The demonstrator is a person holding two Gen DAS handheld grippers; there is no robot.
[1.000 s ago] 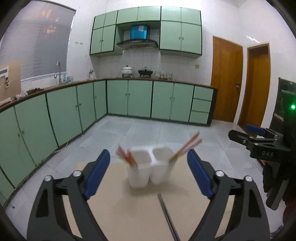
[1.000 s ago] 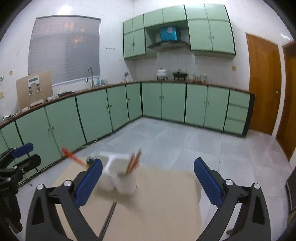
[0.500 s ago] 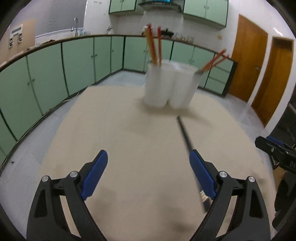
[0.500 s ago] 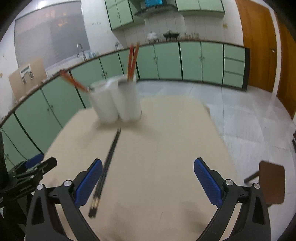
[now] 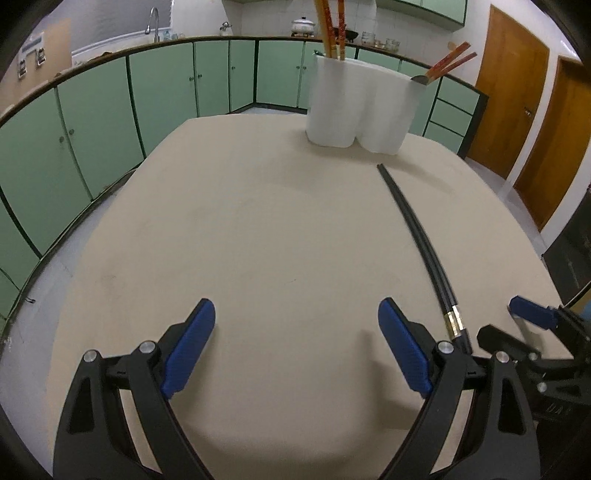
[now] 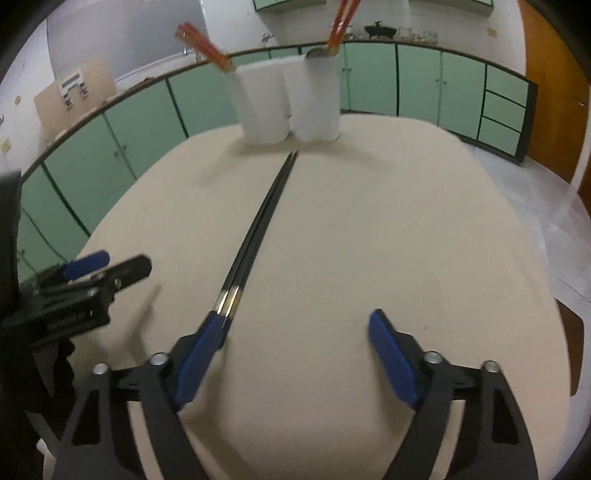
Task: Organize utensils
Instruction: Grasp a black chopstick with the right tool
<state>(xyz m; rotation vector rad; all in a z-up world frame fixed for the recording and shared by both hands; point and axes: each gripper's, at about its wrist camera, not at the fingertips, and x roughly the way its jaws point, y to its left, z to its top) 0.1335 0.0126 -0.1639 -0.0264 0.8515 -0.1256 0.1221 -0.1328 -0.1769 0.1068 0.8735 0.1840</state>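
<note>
Two black chopsticks [image 6: 255, 232] flat on desk [image 6: 388, 229], tips near white holder [image 6: 288, 103]. Right gripper [image 6: 291, 354] closing, butt ends just inside left pad, ungripped. Left gripper [image 5: 295, 347] apart, empty.

This is a home kitchen. Pale green cabinets [image 5: 162, 88] with small round knobs run along the walls under a dark counter edge, and more green cabinets [image 5: 421, 9] hang higher on the wall. A curved tap [image 5: 153, 18] stands by the window, and a white pot [image 5: 303, 26] sits on the counter before white wall tiles. Two brown wooden doors [image 5: 517, 96] are at the right side. The floor is of light tiles. A beige tabletop [image 5: 277, 229] stands in the middle of the room.
</note>
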